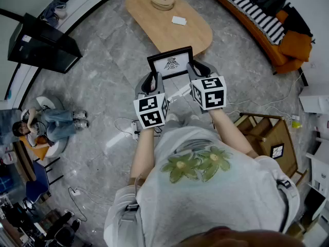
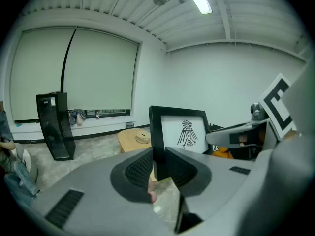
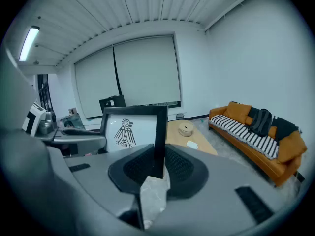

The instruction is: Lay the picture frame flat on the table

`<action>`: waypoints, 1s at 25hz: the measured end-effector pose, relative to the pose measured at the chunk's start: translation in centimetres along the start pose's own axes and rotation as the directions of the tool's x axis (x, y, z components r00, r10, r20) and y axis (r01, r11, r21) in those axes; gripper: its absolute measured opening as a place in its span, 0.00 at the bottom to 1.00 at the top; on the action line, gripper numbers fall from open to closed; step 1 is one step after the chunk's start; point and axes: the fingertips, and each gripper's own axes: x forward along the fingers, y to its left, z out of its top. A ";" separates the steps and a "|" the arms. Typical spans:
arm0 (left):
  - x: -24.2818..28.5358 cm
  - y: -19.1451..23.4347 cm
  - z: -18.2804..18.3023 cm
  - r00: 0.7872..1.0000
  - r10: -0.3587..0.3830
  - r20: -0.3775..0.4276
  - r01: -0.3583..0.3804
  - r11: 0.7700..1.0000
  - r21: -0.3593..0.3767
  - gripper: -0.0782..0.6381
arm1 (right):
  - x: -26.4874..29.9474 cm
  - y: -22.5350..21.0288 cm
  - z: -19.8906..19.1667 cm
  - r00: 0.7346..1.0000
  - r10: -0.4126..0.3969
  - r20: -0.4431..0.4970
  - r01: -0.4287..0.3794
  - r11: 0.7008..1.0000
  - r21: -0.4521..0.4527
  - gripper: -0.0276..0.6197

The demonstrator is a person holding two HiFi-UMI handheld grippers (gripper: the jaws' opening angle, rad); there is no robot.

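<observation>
A black picture frame with a bird print is held upright in the air, short of the oval wooden table. My left gripper is shut on the frame's left edge. My right gripper is shut on its right edge. The bird print faces both gripper cameras. Each gripper view shows the other gripper beyond the frame.
On the table lie a round woven coaster stack and a small white card. An orange sofa with a striped cover runs along the right. A person sits at the left. A black cabinet stands by the window wall. Cables lie on the floor.
</observation>
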 end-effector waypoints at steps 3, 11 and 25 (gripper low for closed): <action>-0.3 0.3 -0.1 1.000 -0.003 0.003 0.003 1.000 0.000 0.24 | 0.0 0.4 -0.1 1.000 -0.003 -0.001 0.003 1.000 -0.001 0.16; -0.9 1.7 -0.9 0.999 -0.034 -0.009 0.034 0.999 0.009 0.24 | 0.3 2.0 -0.9 1.000 -0.027 -0.002 0.027 1.000 0.013 0.16; -0.6 1.5 -2.2 0.994 -0.111 -0.022 0.111 0.994 0.004 0.24 | 0.2 1.8 -2.5 0.999 -0.053 -0.009 0.053 0.996 0.066 0.15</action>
